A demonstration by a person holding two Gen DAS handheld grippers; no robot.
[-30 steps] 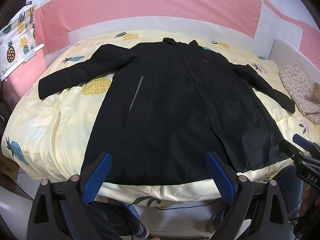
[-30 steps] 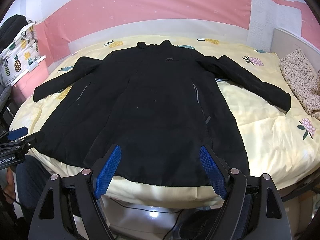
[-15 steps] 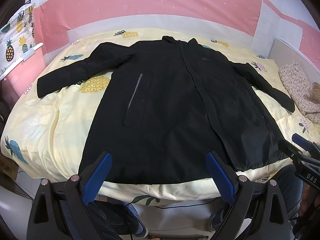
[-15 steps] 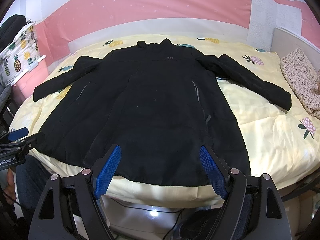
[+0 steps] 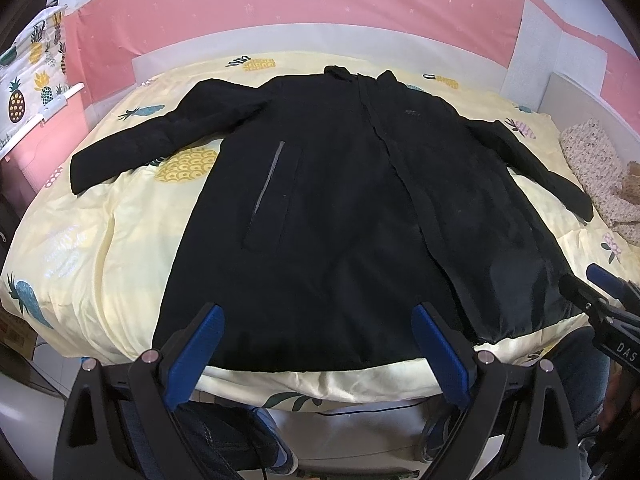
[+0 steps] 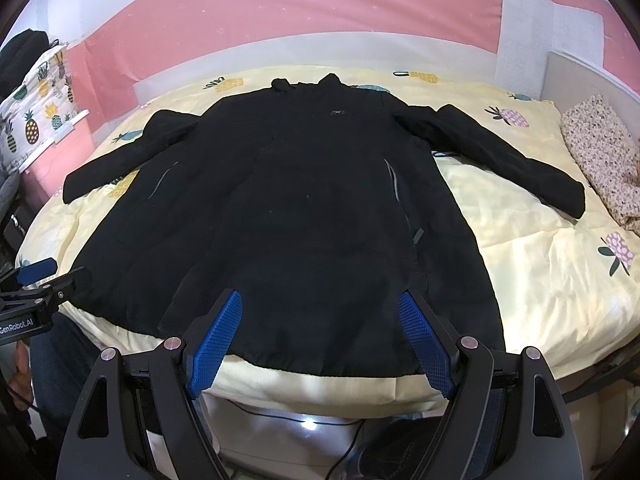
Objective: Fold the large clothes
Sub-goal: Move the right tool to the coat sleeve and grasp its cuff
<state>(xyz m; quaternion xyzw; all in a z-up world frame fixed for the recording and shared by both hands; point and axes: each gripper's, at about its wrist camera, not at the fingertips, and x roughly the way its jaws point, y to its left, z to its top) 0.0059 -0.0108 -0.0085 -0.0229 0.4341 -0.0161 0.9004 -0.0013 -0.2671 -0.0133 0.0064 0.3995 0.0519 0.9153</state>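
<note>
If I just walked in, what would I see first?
A big black coat lies spread flat in the middle of the bed, both sleeves stretched out sideways. Under it is a pale yellow quilt printed with pineapples, and behind the bed runs a pink wall. Near the coat's hem, the left gripper and right gripper hang open, holding nothing.

Matt black cloth coat (image 5: 340, 208), soft printed cotton-like quilt (image 5: 120, 232), textured blue pads (image 6: 214, 344) on matt black plastic
</note>
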